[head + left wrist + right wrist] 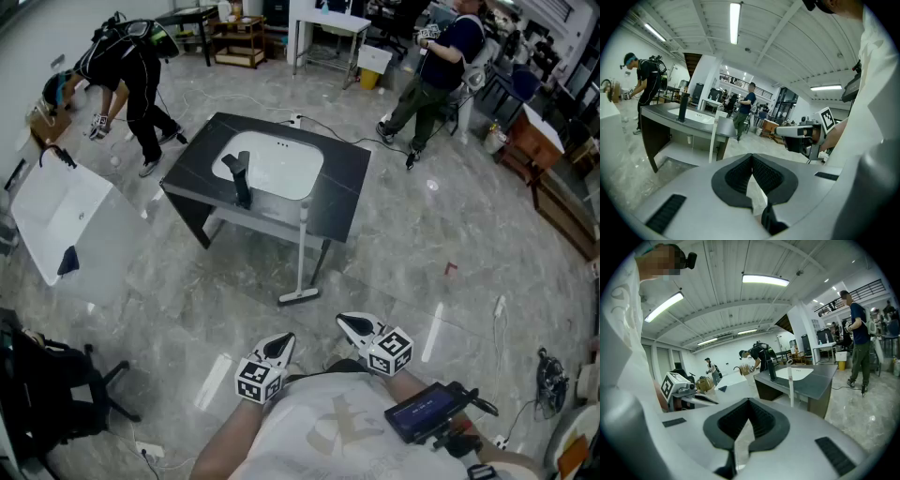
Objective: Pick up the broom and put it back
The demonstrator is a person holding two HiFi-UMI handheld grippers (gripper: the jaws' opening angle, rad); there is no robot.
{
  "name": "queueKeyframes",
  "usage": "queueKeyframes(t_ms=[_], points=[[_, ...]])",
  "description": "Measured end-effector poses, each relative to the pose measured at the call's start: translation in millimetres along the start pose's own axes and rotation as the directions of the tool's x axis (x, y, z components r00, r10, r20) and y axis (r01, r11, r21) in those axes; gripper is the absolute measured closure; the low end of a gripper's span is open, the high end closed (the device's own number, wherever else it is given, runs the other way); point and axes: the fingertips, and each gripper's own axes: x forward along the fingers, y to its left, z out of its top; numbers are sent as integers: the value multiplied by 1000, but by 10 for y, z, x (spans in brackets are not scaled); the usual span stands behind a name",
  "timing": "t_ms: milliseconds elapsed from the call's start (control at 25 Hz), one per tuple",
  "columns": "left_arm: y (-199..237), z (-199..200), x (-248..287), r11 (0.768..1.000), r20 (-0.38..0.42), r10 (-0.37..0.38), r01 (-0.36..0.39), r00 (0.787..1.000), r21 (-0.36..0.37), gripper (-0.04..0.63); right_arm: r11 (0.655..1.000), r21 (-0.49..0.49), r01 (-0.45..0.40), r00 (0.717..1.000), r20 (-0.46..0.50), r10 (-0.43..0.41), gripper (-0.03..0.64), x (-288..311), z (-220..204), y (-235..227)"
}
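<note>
Head view, looking steeply down on a grey marbled floor (441,234).

- Broom (301,253): white handle nearly upright, top leaning on the near edge of the dark bench (342,187), head flat on the floor just in front of it. Nothing holds it. It also shows as a pale pole against the bench edge in the left gripper view (712,140) and the right gripper view (790,387).
- Bench: dark top with a white sink (272,164) sunk in it and a black faucet (241,178) standing at the sink's left side.
- Left gripper (281,341): low in the frame, close to the wearer's body, pointing toward the bench. Jaws closed tip to tip with nothing between them, as seen in its own view (751,157).
- Right gripper (351,323): beside the left one, slightly further forward. Jaws likewise pressed together and empty (749,401).
- Both grippers are well apart from the broom, with bare floor between.
- Surroundings: one person (127,70) bends over at far left, another person (436,66) stands at far right; a white basin (56,216) lies left of the bench.
</note>
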Motion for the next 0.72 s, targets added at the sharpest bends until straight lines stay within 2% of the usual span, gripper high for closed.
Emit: queueKeyframes(t_ms=[160, 560, 720], points=[[-189, -114, -150, 1000, -35, -12, 12, 999, -4, 583, 999, 39, 18, 999, -28, -17, 600, -199, -200, 153], [-275, -139, -61, 999, -32, -31, 32, 999, 15, 583, 998, 49, 46, 999, -29, -44, 600, -292, -317, 123], [-245, -139, -76, 1000, -37, -15, 15, 999, 17, 583, 997, 58, 47, 998, -34, -45, 600, -264, -336, 64]])
